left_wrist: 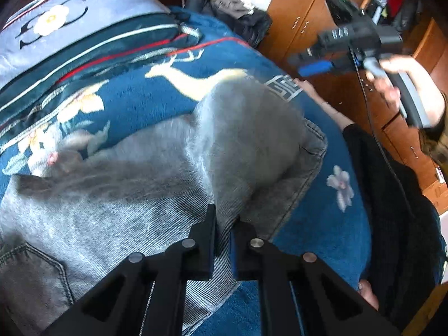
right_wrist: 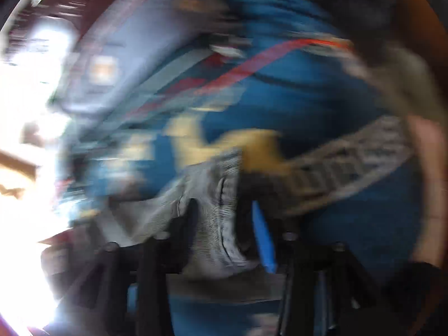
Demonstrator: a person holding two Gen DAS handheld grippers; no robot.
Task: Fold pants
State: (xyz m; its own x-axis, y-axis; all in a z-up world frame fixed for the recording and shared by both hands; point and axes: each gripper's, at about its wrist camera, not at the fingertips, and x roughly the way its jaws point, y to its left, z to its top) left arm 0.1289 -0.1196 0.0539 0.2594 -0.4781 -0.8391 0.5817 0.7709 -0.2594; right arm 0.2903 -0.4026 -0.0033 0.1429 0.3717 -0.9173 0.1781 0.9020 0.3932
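Grey denim pants (left_wrist: 117, 210) lie on a blue patterned blanket (left_wrist: 134, 103), with one part lifted and blurred in the middle. My left gripper (left_wrist: 224, 224) is shut on a fold of the pants near the lower centre. My right gripper (left_wrist: 316, 64) is raised in the air at the upper right of the left wrist view, away from the pants. In the blurred right wrist view the right gripper (right_wrist: 224, 212) has its fingers apart, with grey denim (right_wrist: 212, 212) seen between them; contact is not clear.
A grey pillow (left_wrist: 70, 19) lies at the bed's head. Dark clothes (left_wrist: 238, 14) are piled at the far edge. Wooden cabinets (left_wrist: 308, 14) stand to the right. The person's dark-clothed body (left_wrist: 397, 210) is at the right edge.
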